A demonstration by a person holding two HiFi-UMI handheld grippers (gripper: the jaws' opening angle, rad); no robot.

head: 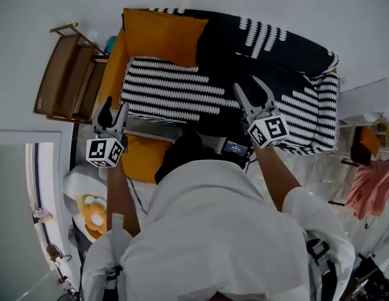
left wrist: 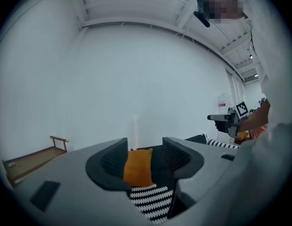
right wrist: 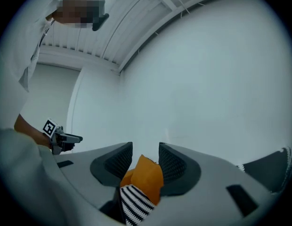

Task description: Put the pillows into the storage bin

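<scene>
The person stands at 6 o'clock of a black, white-patterned sofa (head: 226, 49) and holds both grippers out over its near edge. The left gripper (head: 115, 108) hangs at the sofa's 8 o'clock corner. Its fingers (left wrist: 113, 161) are released and spread, with nothing gripped between them. Through the gap, its own view shows only distant things. The right gripper (head: 250, 93) is at 4 o'clock of the sofa's middle, pointing toward 12. Its fingers (right wrist: 172, 163) are also released, parted a little less widely, and empty.

Three pillows show in the head view. A striped pillow (head: 166, 93) lies flat on the left half of the seat, between the two grippers and just past their tips. An orange pillow (head: 160, 36) leans at the 11 o'clock corner, touching the striped one's far edge. A second orange pillow (head: 141, 158) lies lower, at 5 o'clock of the left gripper and beside the person. Whether it rests inside something cannot be told.

A wooden rack (head: 66, 74) stands at 9 o'clock of the sofa, against the wall.
</scene>
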